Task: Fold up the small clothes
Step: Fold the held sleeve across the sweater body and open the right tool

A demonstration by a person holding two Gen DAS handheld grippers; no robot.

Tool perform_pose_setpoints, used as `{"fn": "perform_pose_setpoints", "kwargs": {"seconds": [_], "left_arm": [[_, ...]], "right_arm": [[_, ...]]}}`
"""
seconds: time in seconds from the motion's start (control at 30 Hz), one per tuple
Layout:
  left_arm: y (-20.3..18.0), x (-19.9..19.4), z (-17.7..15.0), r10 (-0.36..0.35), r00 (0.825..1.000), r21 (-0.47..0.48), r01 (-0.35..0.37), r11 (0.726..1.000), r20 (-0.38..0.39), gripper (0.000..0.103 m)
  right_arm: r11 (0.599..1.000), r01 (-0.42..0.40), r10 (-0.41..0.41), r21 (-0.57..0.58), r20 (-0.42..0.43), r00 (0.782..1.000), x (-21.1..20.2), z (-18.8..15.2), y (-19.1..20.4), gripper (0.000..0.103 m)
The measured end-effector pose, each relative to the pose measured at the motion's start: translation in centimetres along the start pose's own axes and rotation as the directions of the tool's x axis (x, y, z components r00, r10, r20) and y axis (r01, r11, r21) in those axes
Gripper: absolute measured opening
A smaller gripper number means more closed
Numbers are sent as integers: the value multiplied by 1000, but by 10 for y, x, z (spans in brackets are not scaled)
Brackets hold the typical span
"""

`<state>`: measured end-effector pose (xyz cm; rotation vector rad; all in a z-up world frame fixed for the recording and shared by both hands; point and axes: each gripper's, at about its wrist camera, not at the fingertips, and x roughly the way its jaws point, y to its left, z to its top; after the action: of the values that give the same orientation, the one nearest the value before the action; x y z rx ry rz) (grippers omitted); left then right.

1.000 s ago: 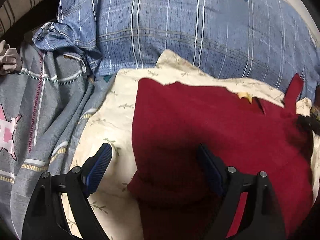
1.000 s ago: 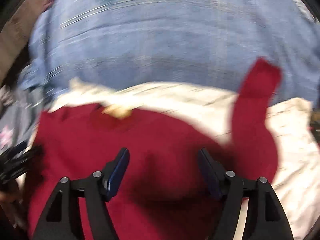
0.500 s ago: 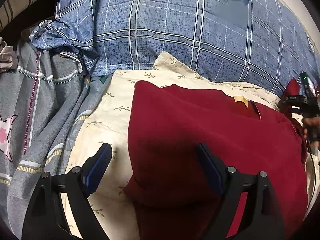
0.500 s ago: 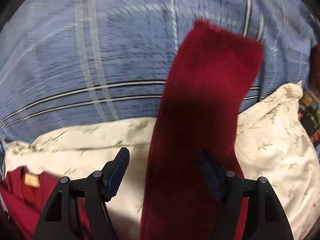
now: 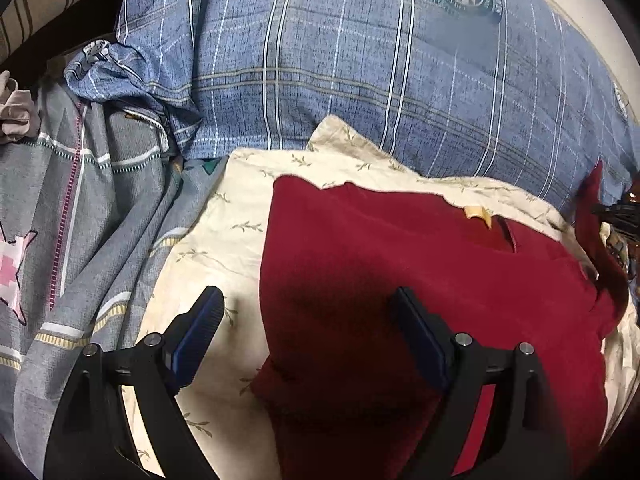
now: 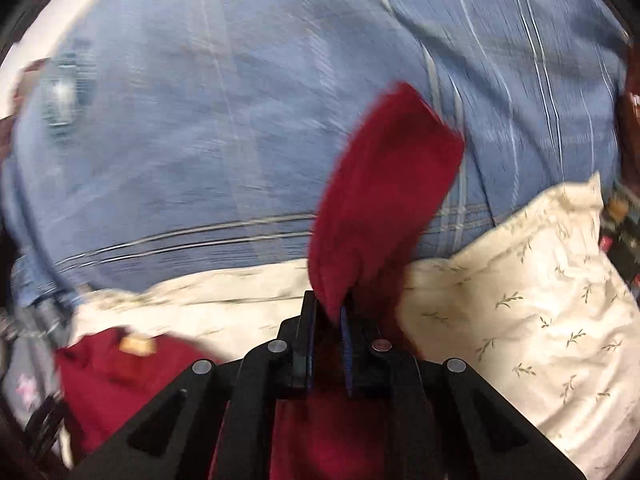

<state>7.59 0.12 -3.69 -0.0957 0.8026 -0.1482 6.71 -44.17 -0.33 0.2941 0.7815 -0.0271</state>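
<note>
my right gripper (image 6: pixel 326 320) is pinching the sleeve (image 6: pixel 380 184) of the dark red knit top (image 5: pixel 400 280), sleeve sticking up over the blue plaid duvet (image 6: pixel 240 120). left gripper (image 5: pixel 308 328) is spread wide, hovering over the top's left edge w/ nothing in it. top lies flat on the cream leaf-print cloth (image 5: pixel 224 248).

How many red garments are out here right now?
1. The red garment lies on the cream floral cloth, between the left gripper's open fingers; its sleeve is clamped in the right gripper. Others could be hidden under the bedding.
</note>
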Motion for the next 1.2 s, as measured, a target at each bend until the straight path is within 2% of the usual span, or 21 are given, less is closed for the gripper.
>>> {"fn": "perform_pose_setpoints", "kwargs": {"seconds": [0.13,0.2,0.23,0.33,0.5,0.53,0.6,0.63,0.7,0.8,0.9,1.0,1.13,1.2], "left_arm": [[5,-7,3,-13,1000,-24,14,1000,27,87],[10,-8,4,-25,999,-47,26,999,34,87],[13,-9,5,-30,999,-60,32,998,35,87],[21,-9,6,-41,998,-98,45,994,37,87],[21,-9,6,-64,997,-111,69,991,49,87],[20,-9,6,-78,996,-111,83,990,50,87],[19,-10,6,-112,992,-111,117,987,49,87],[18,-11,6,-137,989,-112,142,983,51,87],[15,-14,8,-175,982,-111,181,977,64,87],[8,-17,9,-213,974,-93,220,971,77,88],[2,-14,10,-272,961,-106,276,955,53,89],[-7,-11,15,-272,962,-102,274,956,38,89],[-30,1,23,-290,957,-86,291,953,23,89],[-44,16,25,-288,958,-64,286,956,-17,89]], "right_arm": [[982,-112,118,-152,29,993,-51,-13,63,10],[960,-165,174,-226,18,985,-58,-22,95,10],[940,-202,209,-276,-3,978,-55,-30,120,10],[892,-292,281,-345,-82,956,-35,-59,159,10],[870,-294,219,-397,-225,950,22,-123,202,10],[863,-280,190,-420,-245,951,32,-135,204,10],[858,-270,178,-437,-240,954,38,-146,205,17],[862,-281,195,-423,-235,952,33,-147,200,20],[868,-307,228,-390,-235,945,24,-146,194,36],[879,-317,255,-355,-210,944,2,-144,173,46],[894,-316,274,-318,-170,947,-18,-147,160,51],[914,-286,264,-288,-114,958,-36,-151,144,55],[947,-238,227,-216,-76,971,-58,-154,103,60],[963,-205,196,-175,-63,978,-63,-154,85,64]]}}
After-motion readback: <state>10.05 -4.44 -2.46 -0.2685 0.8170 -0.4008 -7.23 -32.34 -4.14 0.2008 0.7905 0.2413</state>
